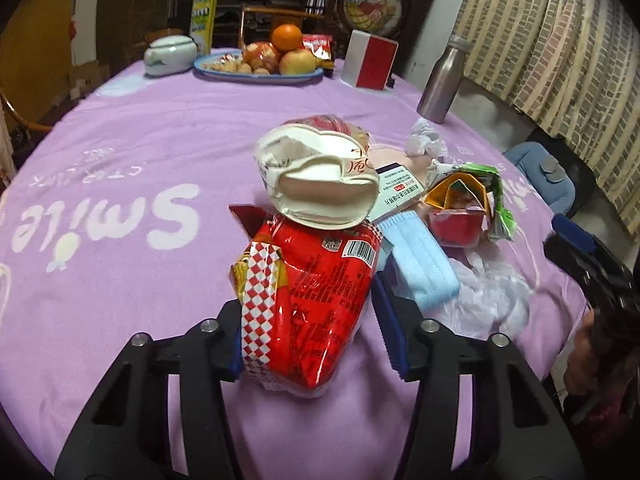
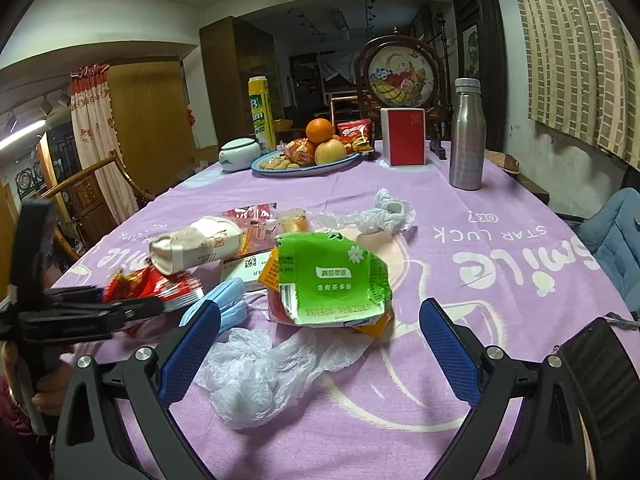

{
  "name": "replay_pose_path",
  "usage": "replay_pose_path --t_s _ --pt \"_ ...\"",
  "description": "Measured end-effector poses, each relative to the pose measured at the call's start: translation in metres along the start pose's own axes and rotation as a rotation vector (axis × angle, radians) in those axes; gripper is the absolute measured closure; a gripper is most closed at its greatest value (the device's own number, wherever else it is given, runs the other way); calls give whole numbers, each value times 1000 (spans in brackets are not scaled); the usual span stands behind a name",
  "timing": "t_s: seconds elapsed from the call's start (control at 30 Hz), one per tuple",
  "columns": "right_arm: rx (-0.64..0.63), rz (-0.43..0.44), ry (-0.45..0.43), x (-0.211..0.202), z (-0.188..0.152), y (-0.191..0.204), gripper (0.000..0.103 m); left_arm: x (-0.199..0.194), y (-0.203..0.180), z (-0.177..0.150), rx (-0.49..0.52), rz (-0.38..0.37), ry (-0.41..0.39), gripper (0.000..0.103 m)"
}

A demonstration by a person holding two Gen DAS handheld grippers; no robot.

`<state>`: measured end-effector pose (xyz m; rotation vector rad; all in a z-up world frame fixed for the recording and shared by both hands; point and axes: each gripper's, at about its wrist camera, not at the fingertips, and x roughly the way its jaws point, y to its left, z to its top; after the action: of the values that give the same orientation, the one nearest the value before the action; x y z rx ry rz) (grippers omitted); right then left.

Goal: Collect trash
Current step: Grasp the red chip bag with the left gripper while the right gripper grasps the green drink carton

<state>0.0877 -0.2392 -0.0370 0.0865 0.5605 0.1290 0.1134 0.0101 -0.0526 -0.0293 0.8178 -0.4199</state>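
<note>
Left tongs (image 1: 308, 332) pinch the red snack wrapper (image 1: 320, 296) on the counter (image 1: 120, 152): light, crinkly, slippery film, best taken mid-body. Crushed paper cup (image 1: 320, 184) just beyond. Right tongs (image 2: 320, 344) gape open, empty, over soft plastic bag (image 2: 256, 376).

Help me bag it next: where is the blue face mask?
In the left wrist view the blue face mask lies right of the red snack wrapper, beside the crumpled clear plastic bag.
</note>
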Motion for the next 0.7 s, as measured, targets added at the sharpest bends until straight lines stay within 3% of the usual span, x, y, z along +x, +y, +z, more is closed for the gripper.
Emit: replay_pose_path --t_s 0.23,0.4,0.47,0.53,0.7 --pt "10 2 1 1 5 -3 6 -35 25 -22 -44 62 -48 51" --pt "-7 -23 30 20 15 0 6 -31 30 -29 -64 65 -41 50" --pt "-1 -18 52 29 20 -2 6 -26 26 -28 -58 64 -38 43" --pt "14 1 80 41 26 -5 6 -22 23 -27 -56 70 -40 29" --pt "89 59 118 62 42 -18 6 -12 27 -27 -70 62 -22 26"
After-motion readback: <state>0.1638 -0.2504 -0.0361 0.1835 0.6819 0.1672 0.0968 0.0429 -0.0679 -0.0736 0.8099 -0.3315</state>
